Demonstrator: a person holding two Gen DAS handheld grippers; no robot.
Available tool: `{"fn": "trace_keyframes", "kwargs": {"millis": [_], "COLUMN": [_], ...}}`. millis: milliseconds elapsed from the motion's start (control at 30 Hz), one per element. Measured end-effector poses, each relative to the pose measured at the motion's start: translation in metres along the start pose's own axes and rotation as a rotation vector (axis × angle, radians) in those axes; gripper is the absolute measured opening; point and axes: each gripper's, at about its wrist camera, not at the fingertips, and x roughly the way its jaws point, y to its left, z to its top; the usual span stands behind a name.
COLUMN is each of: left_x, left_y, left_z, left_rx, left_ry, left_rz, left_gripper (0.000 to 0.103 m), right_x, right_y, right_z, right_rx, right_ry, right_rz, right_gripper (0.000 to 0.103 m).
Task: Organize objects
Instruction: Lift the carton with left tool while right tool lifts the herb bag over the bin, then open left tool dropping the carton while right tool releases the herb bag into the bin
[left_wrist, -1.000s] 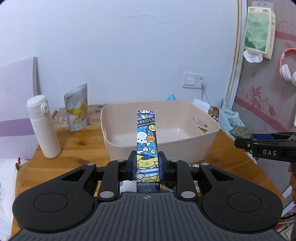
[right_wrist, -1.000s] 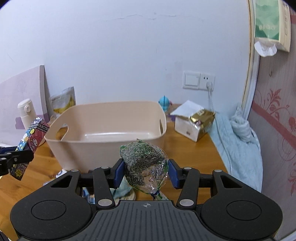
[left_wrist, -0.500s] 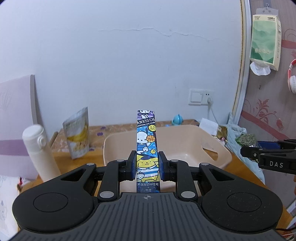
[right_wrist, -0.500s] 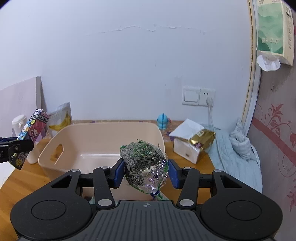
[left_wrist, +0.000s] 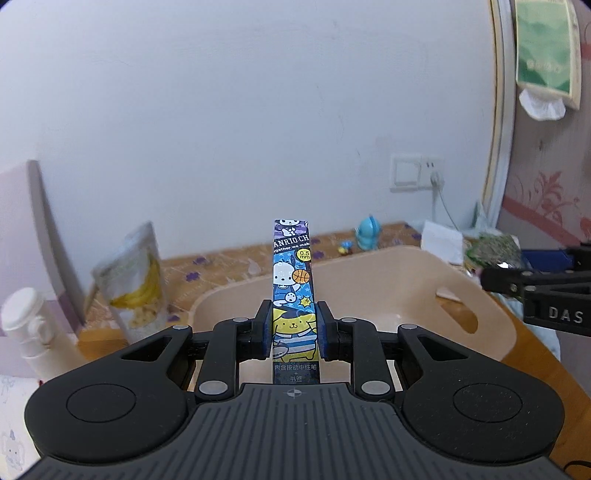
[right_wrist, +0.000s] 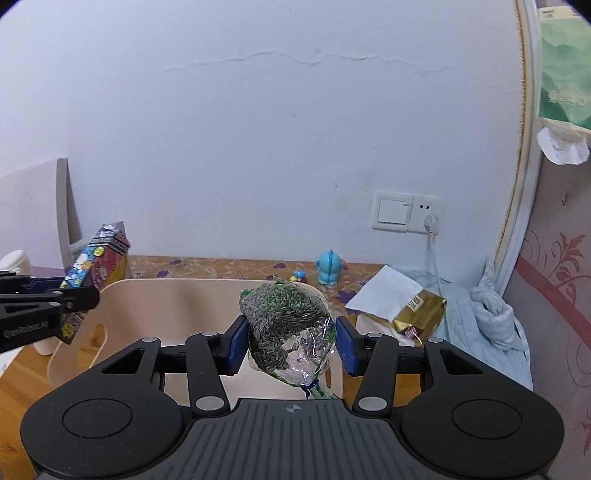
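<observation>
Pen box (left_wrist: 293, 295) clamped upright in left gripper (left_wrist: 293, 330)
Seed bag (right_wrist: 288, 328) pinched in right gripper (right_wrist: 290, 345); both above beige bin (left_wrist: 417, 280), bag at three o'clock of box.

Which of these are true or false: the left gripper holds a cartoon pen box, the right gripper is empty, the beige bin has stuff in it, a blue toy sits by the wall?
1. The left gripper holds a cartoon pen box. True.
2. The right gripper is empty. False: it is shut on a clear bag of seeds.
3. The beige bin has things in it. False: what shows of its inside is bare.
4. A blue toy sits by the wall. True.
</observation>
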Motion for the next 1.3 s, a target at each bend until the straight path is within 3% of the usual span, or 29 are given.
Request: {"fn": "trace_keyframes", "kwargs": {"millis": [267, 600, 967, 1067, 1133, 1233, 1300], "left_x": [0.048, 0.095, 0.107, 0.104, 0.101, 0.093, 0.084], "left_y": [-0.008, -0.018, -0.011, -0.008, -0.007, -0.003, 0.0], "left_z": [0.0, -0.02, -0.026, -0.025, -0.023, -0.02, -0.016], "left_rx": [0.021, 0.101, 0.078, 0.059, 0.058, 0.041, 0.026], "left_ry": [0.142, 0.285, 0.379, 0.371, 0.357, 0.326, 0.301], "left_rz": [-0.082, -0.049, -0.054, -0.05, -0.032, -0.012, -0.01], "left_gripper": [0.023, 0.023, 0.024, 0.04, 0.06, 0.074, 0.077], "right_x": [0.044, 0.085, 0.106, 0.106, 0.103, 0.098, 0.092], "right_y": [0.02, 0.033, 0.037, 0.037, 0.036, 0.033, 0.031], "right_z": [0.002, -0.012, -0.024, -0.025, -0.025, -0.023, -0.02], "right_rx": [-0.042, -0.126, -0.162, -0.162, -0.15, -0.127, -0.12], "right_ry": [0.081, 0.211, 0.312, 0.317, 0.313, 0.302, 0.287], "right_rz": [0.005, -0.022, -0.029, -0.029, -0.025, -0.019, -0.025], "right_gripper": [0.047, 0.047, 0.048, 0.053, 0.06, 0.067, 0.073]}}
